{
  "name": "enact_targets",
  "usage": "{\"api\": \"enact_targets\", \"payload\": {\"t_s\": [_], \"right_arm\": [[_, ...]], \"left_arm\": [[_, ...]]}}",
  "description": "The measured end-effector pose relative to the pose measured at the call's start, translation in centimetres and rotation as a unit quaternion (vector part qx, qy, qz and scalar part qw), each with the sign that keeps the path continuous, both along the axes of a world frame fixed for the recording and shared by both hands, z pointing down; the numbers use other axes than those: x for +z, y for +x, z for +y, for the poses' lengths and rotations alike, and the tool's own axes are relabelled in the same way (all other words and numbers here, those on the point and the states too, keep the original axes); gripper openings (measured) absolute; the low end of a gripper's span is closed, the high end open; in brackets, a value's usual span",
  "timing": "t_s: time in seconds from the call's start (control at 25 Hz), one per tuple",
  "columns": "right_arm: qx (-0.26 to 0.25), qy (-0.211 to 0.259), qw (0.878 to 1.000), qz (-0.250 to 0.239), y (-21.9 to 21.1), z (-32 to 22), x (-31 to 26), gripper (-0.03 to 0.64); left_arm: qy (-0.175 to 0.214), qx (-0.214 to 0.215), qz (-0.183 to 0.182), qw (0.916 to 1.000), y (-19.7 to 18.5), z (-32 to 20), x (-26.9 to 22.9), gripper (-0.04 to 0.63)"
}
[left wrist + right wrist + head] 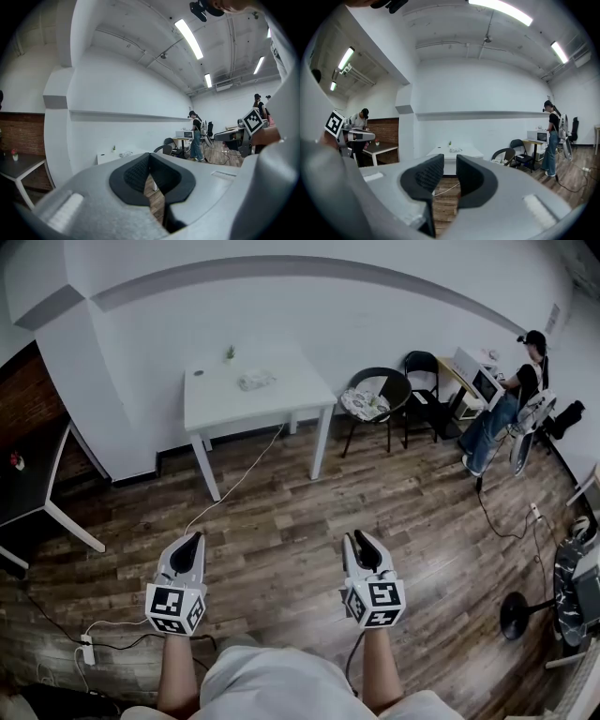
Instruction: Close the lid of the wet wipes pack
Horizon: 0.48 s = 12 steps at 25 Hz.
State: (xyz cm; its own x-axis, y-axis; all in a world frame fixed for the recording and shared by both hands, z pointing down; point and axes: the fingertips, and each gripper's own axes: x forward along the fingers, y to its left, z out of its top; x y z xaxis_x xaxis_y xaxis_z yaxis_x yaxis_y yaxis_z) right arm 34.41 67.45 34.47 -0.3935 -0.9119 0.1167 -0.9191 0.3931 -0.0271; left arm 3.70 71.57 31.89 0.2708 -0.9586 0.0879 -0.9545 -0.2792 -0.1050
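Task seemingly not begun: wet wipes pack [255, 381] lying on white table [300, 392] at upper centre, lid too small to read, well apart from left gripper [192, 540], pinched empty, and right gripper [360, 540], parted on nothing.

Bright, even light from ceiling tube lights [188, 38]; strong fisheye bending and dark vignetting at every edge.

Pack too small to read
The wipes pack [255, 381] on the table [291, 395] is tiny; open or closed cannot be told.
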Motion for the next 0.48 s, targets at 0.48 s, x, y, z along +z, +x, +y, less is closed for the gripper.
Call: {"api": "enact_targets", "payload": {"t_s": [0.48], "right_arm": [[-0.014,-0.015,1.0,0.004,-2.0,-7.2,1.7,0.089]], "left_arm": [[-0.005,-0.01,0.007,0.9999,-1.7,-7.0,1.4,0.0]]}}
